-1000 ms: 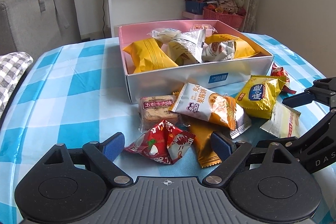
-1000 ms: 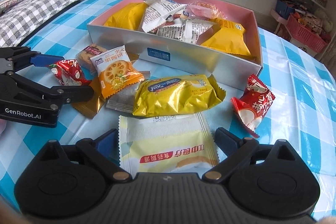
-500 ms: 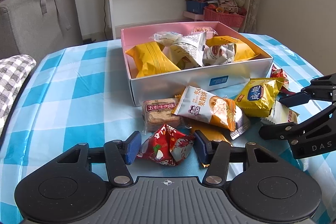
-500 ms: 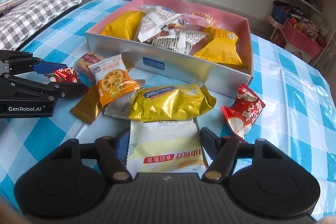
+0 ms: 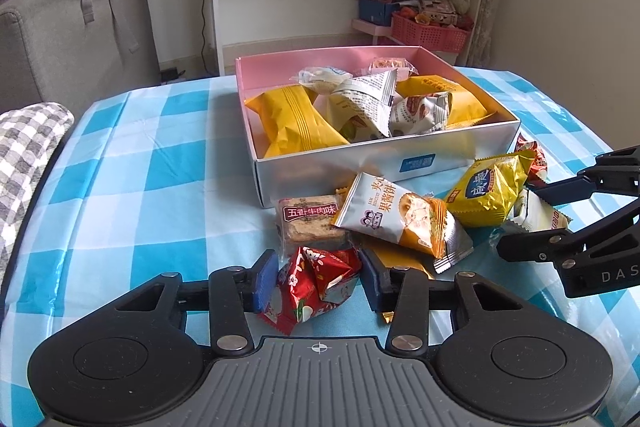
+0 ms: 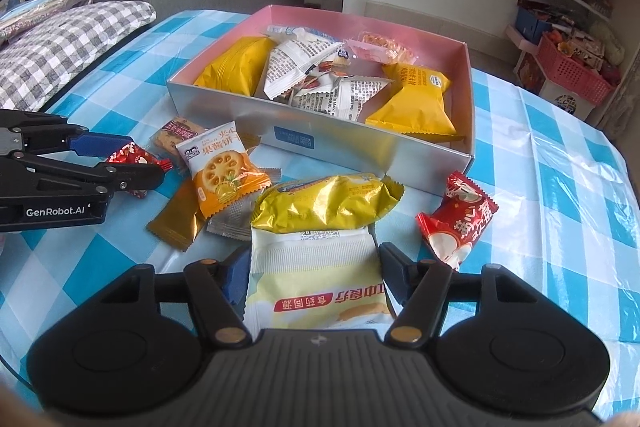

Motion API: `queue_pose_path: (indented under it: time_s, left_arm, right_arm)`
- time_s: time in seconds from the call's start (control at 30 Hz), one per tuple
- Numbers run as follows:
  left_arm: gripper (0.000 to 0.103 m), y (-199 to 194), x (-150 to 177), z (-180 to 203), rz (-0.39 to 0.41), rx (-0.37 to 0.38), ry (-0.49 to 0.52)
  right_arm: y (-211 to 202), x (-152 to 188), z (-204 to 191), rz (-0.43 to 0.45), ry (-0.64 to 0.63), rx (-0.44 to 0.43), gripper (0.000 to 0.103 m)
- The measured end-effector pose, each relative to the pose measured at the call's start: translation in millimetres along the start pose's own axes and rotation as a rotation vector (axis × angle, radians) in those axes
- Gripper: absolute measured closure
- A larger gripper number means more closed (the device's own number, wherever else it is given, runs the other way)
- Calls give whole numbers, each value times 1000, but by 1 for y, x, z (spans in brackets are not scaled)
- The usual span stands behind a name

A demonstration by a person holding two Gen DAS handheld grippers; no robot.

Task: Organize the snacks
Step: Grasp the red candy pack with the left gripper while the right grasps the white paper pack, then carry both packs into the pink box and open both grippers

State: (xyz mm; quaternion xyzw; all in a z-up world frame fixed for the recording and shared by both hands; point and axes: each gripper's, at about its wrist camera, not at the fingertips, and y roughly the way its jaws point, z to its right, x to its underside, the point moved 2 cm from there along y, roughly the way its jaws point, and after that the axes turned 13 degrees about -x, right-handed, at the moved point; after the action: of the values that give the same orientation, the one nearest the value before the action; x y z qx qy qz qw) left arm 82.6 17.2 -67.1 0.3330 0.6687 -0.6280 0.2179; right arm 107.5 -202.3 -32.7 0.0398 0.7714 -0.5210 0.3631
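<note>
My left jaws (image 5: 318, 279) just closing, clamped on the red candy wrapper (image 5: 312, 285), my right jaws (image 6: 312, 277) just closing — gripping the pale yellow packet (image 6: 316, 279), both on the table (image 5: 132, 163).

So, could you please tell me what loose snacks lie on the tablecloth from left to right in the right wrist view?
Small red packet in the left gripper → orange biscuit packet → gold packet → red packet.
</note>
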Motion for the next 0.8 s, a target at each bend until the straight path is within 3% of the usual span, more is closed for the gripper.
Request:
queue_pose_path:
  time_s: [0.47,0.8]
  left_arm:
    - [72,-9,-7,-6,-4,3,-17]
    - [63,-3,0,-8,-6,32,-2]
  right_arm:
    - [-14,-5,3,30,38,-6,40]
    - [-13,-5,6,24,67,-13,40]
